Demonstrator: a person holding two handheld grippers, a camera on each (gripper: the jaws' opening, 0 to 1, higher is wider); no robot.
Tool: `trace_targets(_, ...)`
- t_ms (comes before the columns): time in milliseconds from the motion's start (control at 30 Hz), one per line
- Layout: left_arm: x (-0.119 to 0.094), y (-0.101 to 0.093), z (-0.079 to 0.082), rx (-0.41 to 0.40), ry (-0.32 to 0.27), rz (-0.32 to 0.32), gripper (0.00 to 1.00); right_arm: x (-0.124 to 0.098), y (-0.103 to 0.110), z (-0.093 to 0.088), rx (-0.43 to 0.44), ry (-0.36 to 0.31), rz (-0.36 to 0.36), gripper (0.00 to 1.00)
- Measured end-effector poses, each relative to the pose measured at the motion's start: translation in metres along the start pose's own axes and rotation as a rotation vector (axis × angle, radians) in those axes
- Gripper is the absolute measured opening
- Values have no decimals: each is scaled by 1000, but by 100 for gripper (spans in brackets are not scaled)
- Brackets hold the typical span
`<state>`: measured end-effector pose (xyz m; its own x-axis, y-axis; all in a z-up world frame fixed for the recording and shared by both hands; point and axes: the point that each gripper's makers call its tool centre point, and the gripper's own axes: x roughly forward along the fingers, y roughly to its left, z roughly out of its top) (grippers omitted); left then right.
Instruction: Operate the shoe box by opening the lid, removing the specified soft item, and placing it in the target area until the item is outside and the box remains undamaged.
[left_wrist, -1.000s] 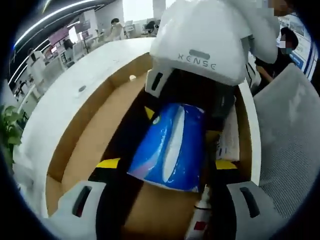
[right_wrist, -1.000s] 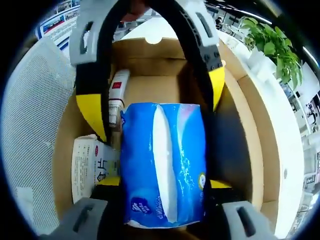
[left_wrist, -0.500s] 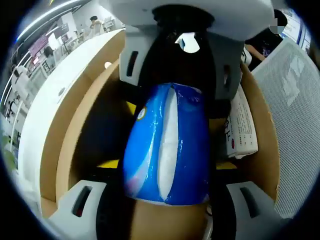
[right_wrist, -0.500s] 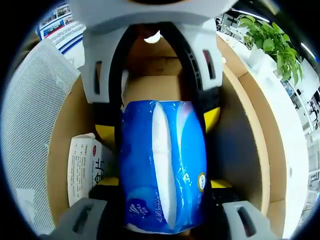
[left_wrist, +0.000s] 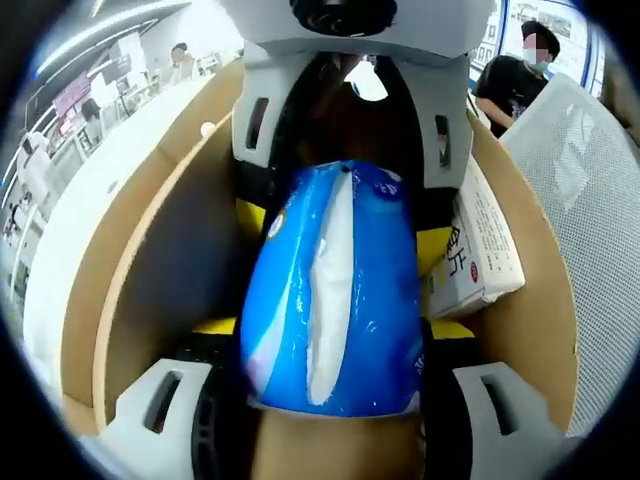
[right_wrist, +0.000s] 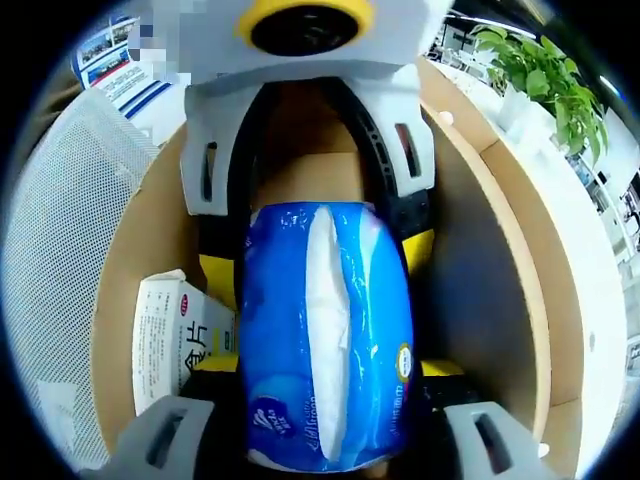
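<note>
I'm in the removal step: the lid is out of the way and both my grippers are down in the open shoe box (left_wrist: 150, 290). My left gripper (left_wrist: 330, 345) has its jaws pressed against the two long sides of the blue tissue pack (left_wrist: 335, 290), and my right gripper (right_wrist: 325, 375) pinches that same pack (right_wrist: 325, 330) from the opposite end, so each tool faces the other across it. The pack sits between my jaws, above the cardboard floor, and I judge it's partly lifted, though not out of the box. Its long axis runs straight ahead along my jaws, the white tear strip facing up at me. A small white carton (right_wrist: 175, 335) lies just left of my right jaws, against the box wall. Next I'd need a level, steady rise from both hands, keeping the grip gentle, then carry it over the wall without scraping cardboard.
</note>
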<state>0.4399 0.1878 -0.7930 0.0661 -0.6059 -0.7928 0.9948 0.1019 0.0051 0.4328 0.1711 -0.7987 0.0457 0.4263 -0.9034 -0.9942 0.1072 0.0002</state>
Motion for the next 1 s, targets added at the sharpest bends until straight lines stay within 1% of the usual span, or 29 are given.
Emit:
trace_targets(167,0,0,1,-6,-3,7,66,0,0,0,0,1,-4,62)
trace_targets(333,-2,-4,4,10,26,7,55,-4,8,2,-6,-2,-28,50)
trace_targets(600,-10,-12,3,20,50,-4,50,-9,16,7,-13,-20,-48,45)
trace_targets(733,-17,-13,9,46,52,11,49,-18,14,11,-22,-38,-80,44)
trace_targets(833,-24,-10,17,70,50,23,49,-26,12,14,-19,-51,-99,44)
trace_targets(1000,-32,-12,27,91,40,35,49,-39,13,17,-26,-58,-121,44)
